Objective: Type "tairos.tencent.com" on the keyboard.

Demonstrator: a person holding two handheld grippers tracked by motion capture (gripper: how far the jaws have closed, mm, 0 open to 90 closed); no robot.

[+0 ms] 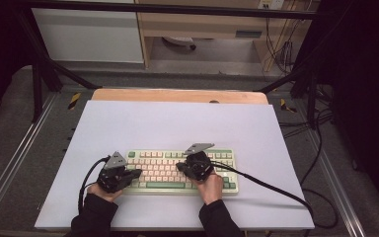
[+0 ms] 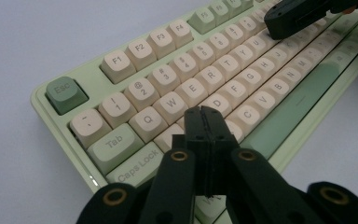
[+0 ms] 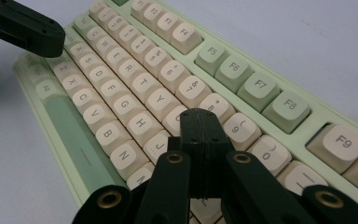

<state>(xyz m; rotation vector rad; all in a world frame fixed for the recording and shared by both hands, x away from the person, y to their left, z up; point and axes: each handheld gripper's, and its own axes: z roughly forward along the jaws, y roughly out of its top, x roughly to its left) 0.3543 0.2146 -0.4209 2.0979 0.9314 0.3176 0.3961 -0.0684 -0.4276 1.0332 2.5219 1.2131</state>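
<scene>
The high view looks forward and down on the keyboard (image 1: 182,171) from afar; each gripper view sits close above its keys, facing inward from opposite ends, sharing the middle letter rows

Looks like a lab recording rig: black frame (image 1: 177,9) around a white tabletop (image 1: 177,123), loose cables (image 1: 281,49) by a wooden shelf (image 1: 202,24), hazard tape (image 1: 74,100) on grey floor (image 1: 10,148).
</scene>
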